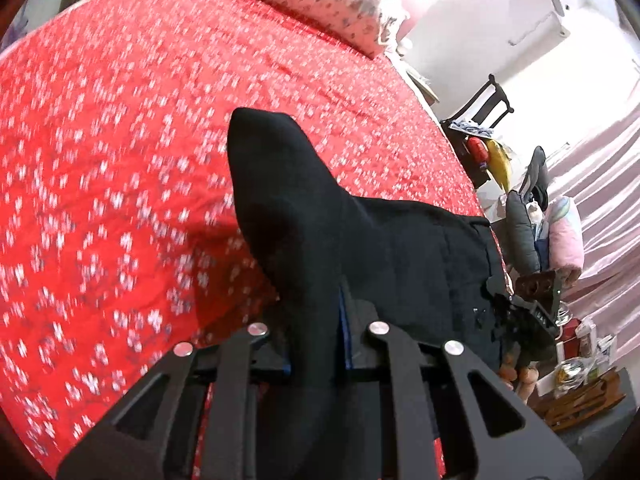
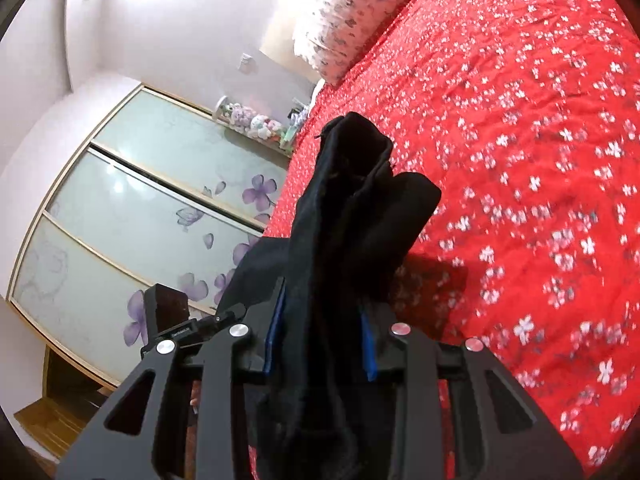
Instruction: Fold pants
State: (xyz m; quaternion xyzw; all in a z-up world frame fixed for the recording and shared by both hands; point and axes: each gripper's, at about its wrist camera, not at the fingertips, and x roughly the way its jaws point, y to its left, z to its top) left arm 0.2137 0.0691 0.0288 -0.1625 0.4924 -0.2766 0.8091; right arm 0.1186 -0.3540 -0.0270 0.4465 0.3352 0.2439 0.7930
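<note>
While both tongs pinched black pants (image 1: 320, 208), left tongs (image 1: 316, 320) and right tongs (image 2: 320, 320) each clamped on bunched cloth, I held garment lifted above red bed (image 1: 120, 160). Judged best: keep grips level, raise evenly, let legs hang straight before laying flat.

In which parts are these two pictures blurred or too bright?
Left wrist view: the red bedspread is smeared by motion blur, the window side at upper right is washed out, and the black pants stay fairly sharp. Right wrist view: the flowers are blurred, and the pillow and wall glare white.
</note>
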